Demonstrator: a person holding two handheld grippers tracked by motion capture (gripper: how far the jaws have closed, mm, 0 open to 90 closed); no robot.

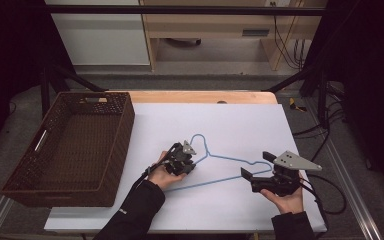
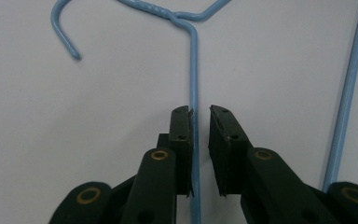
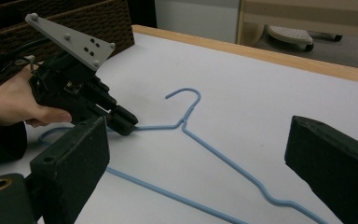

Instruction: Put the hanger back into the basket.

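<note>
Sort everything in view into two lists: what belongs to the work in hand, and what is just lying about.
In the job:
- blue wire hanger
- left gripper, fingers around the hanger's arm
- right gripper, open beside the hanger
- brown wicker basket, perhaps

Lying about:
- floor cables
- wooden shelf unit

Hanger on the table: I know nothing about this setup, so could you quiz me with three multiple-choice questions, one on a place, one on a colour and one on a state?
1. In the high view, where is the basket relative to the hanger?
A. To its right
B. To its left
C. On top of it

2. What colour is the hanger?
A. Red
B. Black
C. Blue

3. How do the jaws of the right gripper stand?
A. Wide apart
B. Shut on the hook
C. Shut on the basket

Answers:
1. B, the basket sits at the table's left edge.
2. C, its wire is light blue.
3. A, a broad gap separates the jaws in the right gripper view.
</note>
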